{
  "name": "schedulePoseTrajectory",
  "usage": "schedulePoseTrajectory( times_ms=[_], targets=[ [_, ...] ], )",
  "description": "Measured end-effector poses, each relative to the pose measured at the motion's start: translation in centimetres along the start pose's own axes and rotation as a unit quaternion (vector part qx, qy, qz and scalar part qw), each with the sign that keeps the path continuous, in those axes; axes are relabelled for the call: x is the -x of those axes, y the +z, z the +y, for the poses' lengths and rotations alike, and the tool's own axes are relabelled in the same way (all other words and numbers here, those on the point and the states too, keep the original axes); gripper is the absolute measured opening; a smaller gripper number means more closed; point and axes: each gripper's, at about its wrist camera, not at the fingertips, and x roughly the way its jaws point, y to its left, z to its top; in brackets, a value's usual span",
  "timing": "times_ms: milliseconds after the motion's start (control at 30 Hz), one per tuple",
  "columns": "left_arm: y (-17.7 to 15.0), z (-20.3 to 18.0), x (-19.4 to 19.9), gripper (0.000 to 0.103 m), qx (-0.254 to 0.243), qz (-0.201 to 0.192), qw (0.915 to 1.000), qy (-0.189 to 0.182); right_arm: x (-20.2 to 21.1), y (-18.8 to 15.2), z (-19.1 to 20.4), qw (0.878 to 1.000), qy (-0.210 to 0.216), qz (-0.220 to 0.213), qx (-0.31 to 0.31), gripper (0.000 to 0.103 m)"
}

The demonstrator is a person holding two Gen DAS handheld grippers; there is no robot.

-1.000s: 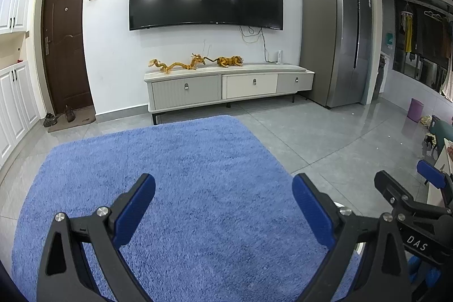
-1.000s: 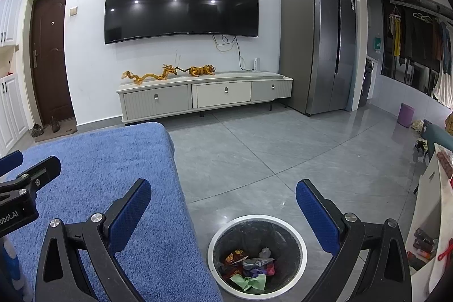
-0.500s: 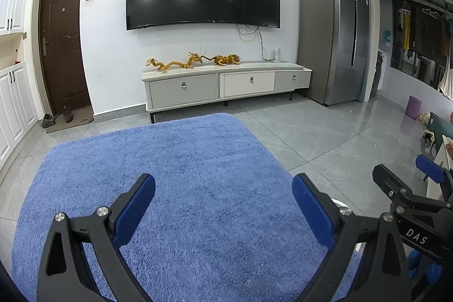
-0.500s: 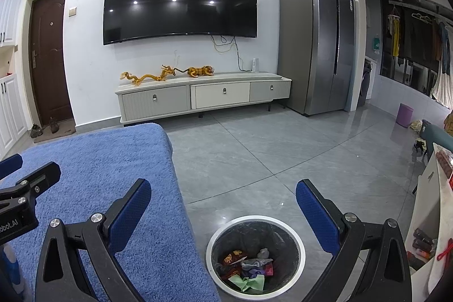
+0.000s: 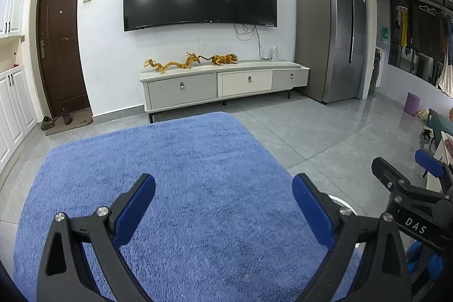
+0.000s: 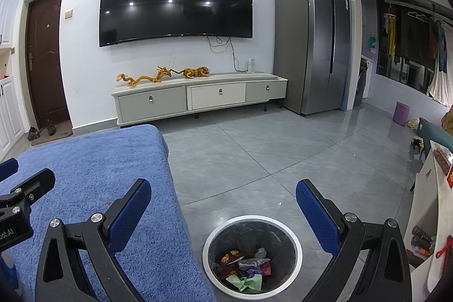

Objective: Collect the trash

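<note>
Both grippers have drifted slightly. Left wrist view: left gripper (image 5: 223, 205), jaws spread and empty, hangs over bare blue rug (image 5: 175, 160). Right wrist view: right gripper (image 6: 223, 208), likewise spread and empty, sits above the trash bin (image 6: 252, 220), nearer it, where wrappers (image 6: 243, 268) lie.

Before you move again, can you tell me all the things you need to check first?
1. Left gripper open and holding nothing: ok.
2. Right gripper open and holding nothing: ok.
3. Trash bin upright on the grey floor beside the blue rug, under the right gripper: ok.
4. Room left in the bin: ok, the wrappers and crumpled paper lie only at the bottom.
5. Blue rug free of litter: ok for the part in view; the strip behind the gripper bodies: cannot tell.
6. Any trash left elsewhere in the room to collect: cannot tell; none shows on the open floor.
</note>
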Motion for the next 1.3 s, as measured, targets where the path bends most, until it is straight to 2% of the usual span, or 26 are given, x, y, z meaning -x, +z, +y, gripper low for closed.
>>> schedulePoseTrajectory(
  times_ms=[1300],
  targets=[
    [-0.07,0.15,0.35,0.098,-0.001,0.009,0.9999,-0.008,0.3,-0.07,0.23,1.0,-0.001,0.0,0.005,0.103]
  ],
)
